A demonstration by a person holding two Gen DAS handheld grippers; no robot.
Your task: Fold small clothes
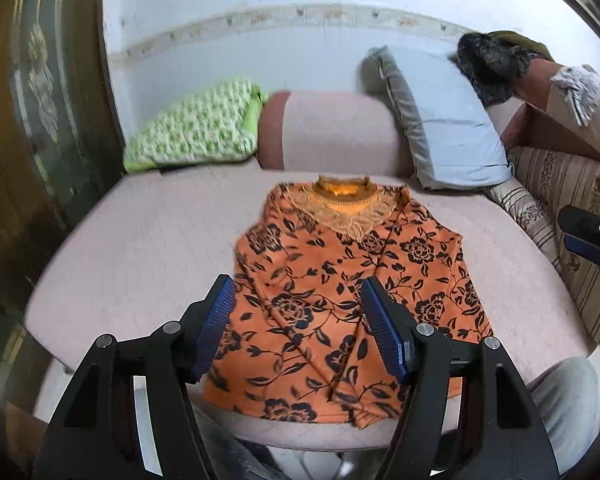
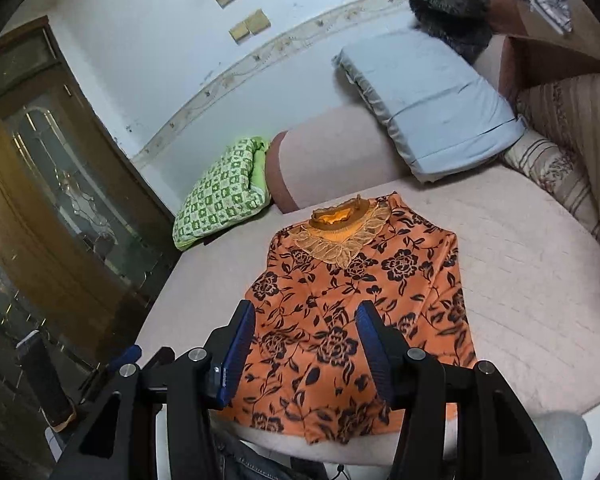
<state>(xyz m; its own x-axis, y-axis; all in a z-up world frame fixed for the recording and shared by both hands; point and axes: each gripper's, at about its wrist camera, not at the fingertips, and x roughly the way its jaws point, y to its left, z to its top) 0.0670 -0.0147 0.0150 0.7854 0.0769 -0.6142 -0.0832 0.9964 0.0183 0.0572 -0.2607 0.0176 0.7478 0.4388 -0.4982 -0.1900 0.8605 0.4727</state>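
An orange top with black flowers (image 1: 340, 280) lies flat on the pink bed (image 1: 140, 248), lace collar (image 1: 340, 208) at the far end, sleeves folded in over the body. My left gripper (image 1: 298, 292) is open and empty, held above the top's lower half. My right gripper (image 2: 306, 312) is open and empty, also above the top (image 2: 360, 280) near its lower middle. The right gripper's edge shows at the right of the left wrist view (image 1: 592, 236). Neither gripper touches the cloth.
A green patterned cushion (image 1: 196, 128) and a grey-blue pillow (image 1: 440, 120) lean at the back by the pink headboard (image 1: 332, 132). A striped blanket (image 1: 572, 208) lies on the right. A wooden cabinet (image 2: 60, 200) stands on the left. A person's knee (image 1: 560, 400) is at the near edge.
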